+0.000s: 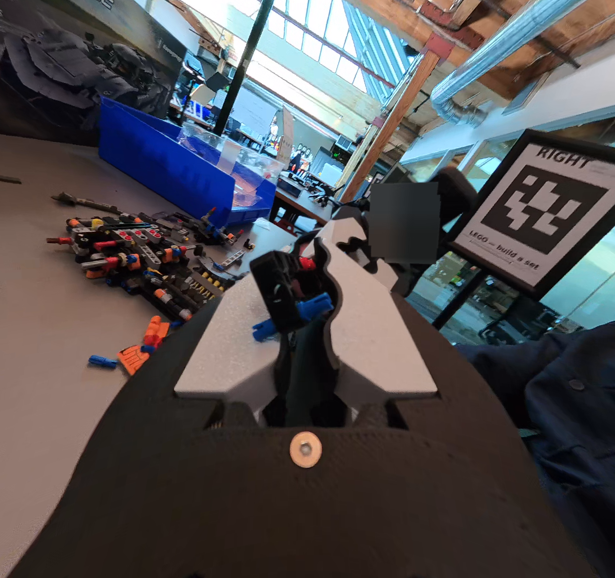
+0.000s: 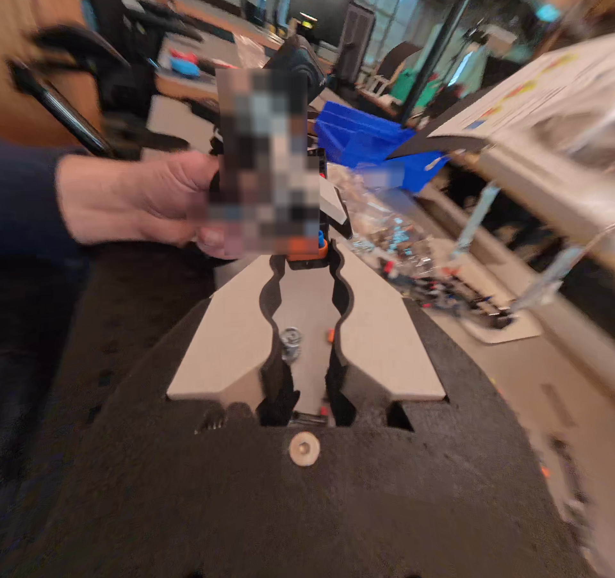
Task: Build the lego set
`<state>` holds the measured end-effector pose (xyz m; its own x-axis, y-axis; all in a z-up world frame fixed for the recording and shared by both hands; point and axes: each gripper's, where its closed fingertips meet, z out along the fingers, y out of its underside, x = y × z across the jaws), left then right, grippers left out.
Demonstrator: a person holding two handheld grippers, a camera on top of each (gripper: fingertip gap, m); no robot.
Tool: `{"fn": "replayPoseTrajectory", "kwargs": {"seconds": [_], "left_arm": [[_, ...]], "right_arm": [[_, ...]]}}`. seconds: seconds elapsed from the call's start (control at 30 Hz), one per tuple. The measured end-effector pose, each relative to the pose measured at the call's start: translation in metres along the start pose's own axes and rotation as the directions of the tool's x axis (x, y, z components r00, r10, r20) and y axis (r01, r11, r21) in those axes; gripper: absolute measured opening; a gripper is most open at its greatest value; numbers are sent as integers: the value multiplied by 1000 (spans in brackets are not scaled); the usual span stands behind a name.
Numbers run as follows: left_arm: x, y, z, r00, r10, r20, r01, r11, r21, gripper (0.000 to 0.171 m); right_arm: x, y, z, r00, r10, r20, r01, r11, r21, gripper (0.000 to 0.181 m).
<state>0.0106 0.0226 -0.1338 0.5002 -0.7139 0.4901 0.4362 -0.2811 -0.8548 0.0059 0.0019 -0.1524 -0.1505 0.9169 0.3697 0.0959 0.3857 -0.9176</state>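
Note:
My left gripper (image 1: 286,270) is shut on a small black lego assembly (image 1: 281,295) with blue pins (image 1: 314,305) and holds it above the table. My right gripper (image 1: 346,232) shows just beyond it, and its tips meet the assembly's far end by a red part (image 1: 307,263). In the right wrist view my right gripper (image 2: 306,257) is closed at its tips on an orange and black lego piece (image 2: 306,255). A hand (image 2: 133,196) holds the left gripper there, mostly under a mosaic patch. A pile of lego parts (image 1: 133,255) lies on the grey table (image 1: 50,329).
A blue bin (image 1: 166,162) with clear bags stands behind the pile, and the dark lego box (image 1: 66,62) stands at the far left. A tag board (image 1: 539,209) stands on the right. An open instruction booklet (image 2: 532,96), plastic bags (image 2: 382,229) and loose parts (image 2: 466,295) lie right of my right gripper. My two grippers' fingertips are within a few centimetres of each other.

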Motion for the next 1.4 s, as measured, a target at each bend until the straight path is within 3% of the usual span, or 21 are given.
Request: {"fn": "replayPoseTrajectory", "kwargs": {"seconds": [0.33, 0.57, 0.63, 0.7, 0.77, 0.9, 1.03, 1.17, 1.2, 1.3, 1.4], "left_arm": [[-13, 1, 0, 985, -171, -20, 171, 985, 17, 9], [-20, 3, 0, 963, -269, -33, 270, 963, 13, 8], [-19, 3, -1, 964, -263, -40, 264, 965, 13, 8], [-15, 3, 0, 977, -212, -32, 213, 977, 10, 7], [-11, 3, 3, 984, -174, -31, 174, 985, 5, 8], [-11, 4, 4, 995, -104, 9, 104, 995, -6, 8], [-13, 5, 5, 998, -49, 50, 50, 999, -22, 8], [-15, 4, 6, 997, -22, 69, 24, 999, -25, 8], [-15, 4, 6, 997, -32, 65, 34, 999, -23, 9], [-15, 2, 3, 997, -65, 45, 65, 998, -7, 8], [-18, 2, 2, 993, -115, 34, 115, 993, 3, 8]], "right_arm": [[9, 10, 4, 938, -292, -186, 253, 946, -204, 23], [12, 16, 6, 861, -456, -224, 372, 867, -332, 24], [9, 13, 6, 908, -367, -201, 309, 912, -268, 24], [6, 5, 3, 986, -120, -115, 106, 987, -116, 23], [6, 3, -1, 998, 24, -51, -27, 998, -54, 22], [5, 1, -3, 979, 198, 51, -198, 980, -7, 22], [5, 4, -4, 913, 379, 151, -384, 923, 7, 23], [6, 3, -5, 866, 460, 194, -472, 881, 18, 24], [6, 4, -4, 889, 426, 169, -435, 900, 17, 24], [3, 5, 0, 993, 118, 14, -117, 993, -29, 23], [3, 7, 2, 997, -33, -75, 26, 995, -92, 22]]}}
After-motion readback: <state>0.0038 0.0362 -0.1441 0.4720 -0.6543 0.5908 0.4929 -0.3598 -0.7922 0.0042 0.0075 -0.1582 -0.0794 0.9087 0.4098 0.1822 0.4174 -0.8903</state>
